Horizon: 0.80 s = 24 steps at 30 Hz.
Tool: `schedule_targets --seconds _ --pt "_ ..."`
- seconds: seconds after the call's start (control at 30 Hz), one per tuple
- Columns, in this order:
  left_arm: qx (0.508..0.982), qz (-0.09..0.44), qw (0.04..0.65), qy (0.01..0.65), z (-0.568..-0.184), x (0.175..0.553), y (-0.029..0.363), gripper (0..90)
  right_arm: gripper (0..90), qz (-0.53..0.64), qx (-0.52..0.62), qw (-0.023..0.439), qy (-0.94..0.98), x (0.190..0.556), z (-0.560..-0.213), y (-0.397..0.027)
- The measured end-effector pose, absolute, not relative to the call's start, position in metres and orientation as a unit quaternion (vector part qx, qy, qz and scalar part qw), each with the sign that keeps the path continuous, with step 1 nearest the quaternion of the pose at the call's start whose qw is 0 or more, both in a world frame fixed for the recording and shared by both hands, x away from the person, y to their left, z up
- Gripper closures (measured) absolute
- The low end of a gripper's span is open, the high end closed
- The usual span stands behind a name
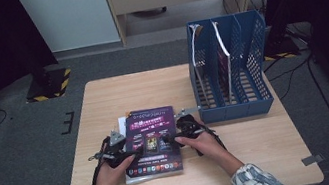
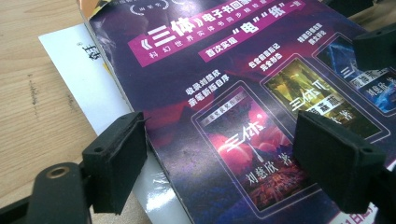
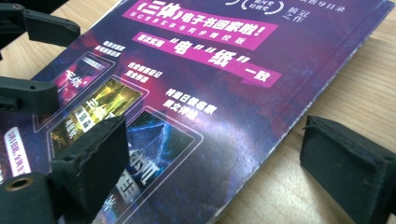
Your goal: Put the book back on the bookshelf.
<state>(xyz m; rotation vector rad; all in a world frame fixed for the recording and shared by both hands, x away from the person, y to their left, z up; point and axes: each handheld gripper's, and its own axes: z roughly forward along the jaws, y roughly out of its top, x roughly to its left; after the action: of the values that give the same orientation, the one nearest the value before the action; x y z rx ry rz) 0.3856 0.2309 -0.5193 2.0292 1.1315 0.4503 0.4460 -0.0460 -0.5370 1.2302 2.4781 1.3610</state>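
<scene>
A magazine with a dark purple cover (image 1: pixel 152 142) lies flat near the table's front edge, on top of a white sheet (image 2: pixel 88 88). My left gripper (image 1: pixel 131 151) is at the magazine's left edge. In the left gripper view it (image 2: pixel 226 161) stands open, one jaw over the left edge and the other over the cover (image 2: pixel 224 93). My right gripper (image 1: pixel 172 138) is at the magazine's right edge. Seen from its own camera, the right gripper (image 3: pixel 217 161) is open too, with one jaw over the cover (image 3: pixel 210 93) and the other over bare wood. Neither gripper holds anything.
A blue three-slot file holder (image 1: pixel 229 69) stands at the table's back right with thin items upright in it. The wooden table (image 1: pixel 117 95) has bare room behind the magazine. The person's hands and sleeves come in from the front edge.
</scene>
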Motion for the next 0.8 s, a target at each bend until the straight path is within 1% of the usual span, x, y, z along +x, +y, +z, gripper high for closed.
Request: schedule_targets --seconds 0.07,0.17,0.27,0.43,0.47,0.8 --pt "0.793 0.181 0.377 0.443 -0.5192 0.3865 0.2298 16.4 7.3 0.437 0.401 0.027 0.805 0.4483 -0.5362 -0.0450" --pt "0.793 0.201 0.370 0.440 -0.5168 0.3874 0.2256 18.9 7.4 0.439 0.402 0.027 0.803 0.4503 -0.5365 -0.0454" --pt "0.789 0.211 0.373 0.439 -0.5138 0.3880 0.2231 19.6 7.5 0.440 0.399 0.028 0.804 0.4491 -0.5369 -0.0465" --pt "0.792 0.196 0.368 0.446 -0.5171 0.3910 0.2257 21.4 8.1 0.443 0.399 0.026 0.803 0.4483 -0.5373 -0.0461" --pt "0.790 0.191 0.371 0.450 -0.5177 0.3916 0.2266 20.2 7.8 0.444 0.397 0.024 0.803 0.4478 -0.5374 -0.0454" --pt "0.801 0.181 0.375 0.430 -0.5180 0.3928 0.2217 20.2 7.1 0.429 0.403 0.025 0.808 0.4405 -0.5348 -0.0530"
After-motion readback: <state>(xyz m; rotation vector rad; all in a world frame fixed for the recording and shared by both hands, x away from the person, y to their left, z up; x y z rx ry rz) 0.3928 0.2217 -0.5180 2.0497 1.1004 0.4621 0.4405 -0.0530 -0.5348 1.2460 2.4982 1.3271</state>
